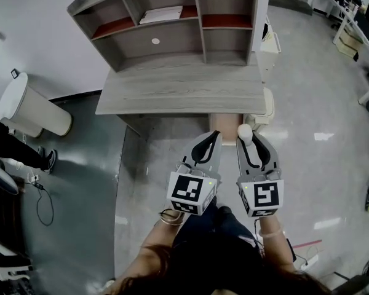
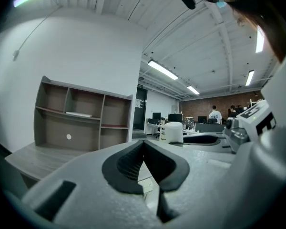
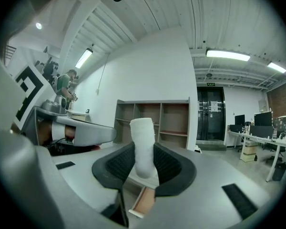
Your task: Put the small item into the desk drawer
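The small item (image 1: pixel 245 131) is a white cylindrical roll, and my right gripper (image 1: pixel 243 137) is shut on it. In the right gripper view the roll (image 3: pixel 144 147) stands upright between the dark pads (image 3: pixel 171 168). Just ahead and below, the desk drawer (image 1: pixel 224 123) is pulled open from under the grey wooden desk (image 1: pixel 178 91), showing its tan inside (image 3: pixel 144 200). My left gripper (image 1: pixel 216 135) hangs beside the right one, over the drawer's left part, shut with nothing in it; its pads (image 2: pixel 133 163) meet at the tip.
A shelf hutch (image 1: pixel 172 23) with a stack of papers (image 1: pixel 162 14) stands on the desk's back. A white bin (image 1: pixel 31 109) sits at the left, with a person's legs (image 1: pixel 18 152) and a floor cable (image 1: pixel 46 204) below it. A white cabinet (image 1: pixel 269 48) flanks the desk's right.
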Available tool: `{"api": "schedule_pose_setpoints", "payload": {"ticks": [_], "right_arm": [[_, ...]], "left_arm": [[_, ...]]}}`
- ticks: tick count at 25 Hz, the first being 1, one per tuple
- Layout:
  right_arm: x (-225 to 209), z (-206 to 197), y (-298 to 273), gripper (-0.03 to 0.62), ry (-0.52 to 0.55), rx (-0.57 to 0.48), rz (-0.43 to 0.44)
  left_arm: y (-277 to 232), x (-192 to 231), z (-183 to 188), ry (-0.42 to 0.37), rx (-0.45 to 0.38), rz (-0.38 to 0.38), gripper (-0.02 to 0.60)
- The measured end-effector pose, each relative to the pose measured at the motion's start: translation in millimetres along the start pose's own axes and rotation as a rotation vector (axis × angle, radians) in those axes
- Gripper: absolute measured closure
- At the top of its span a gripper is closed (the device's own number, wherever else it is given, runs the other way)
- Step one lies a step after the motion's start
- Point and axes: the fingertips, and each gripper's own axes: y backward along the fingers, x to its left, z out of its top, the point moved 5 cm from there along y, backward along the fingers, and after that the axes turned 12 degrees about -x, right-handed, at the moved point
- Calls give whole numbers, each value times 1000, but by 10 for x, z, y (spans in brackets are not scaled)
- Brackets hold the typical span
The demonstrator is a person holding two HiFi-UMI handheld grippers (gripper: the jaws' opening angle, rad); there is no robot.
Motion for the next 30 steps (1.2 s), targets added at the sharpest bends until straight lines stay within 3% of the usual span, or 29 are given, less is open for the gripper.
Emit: {"api": "schedule_pose_setpoints", "payload": {"ticks": [9,18,30], "right_arm": [[-53,-260,-454,481,29,46,-31],[-145,-606,-688,480,84,106,-2],[-322,-1333,-832,480,105,184,76]], "left_arm": [[-316,369,-267,20,33,-74,569],[-563,524,-534,41,50,-91,569],[-841,633,-1148,66,88,-31,569]]}}
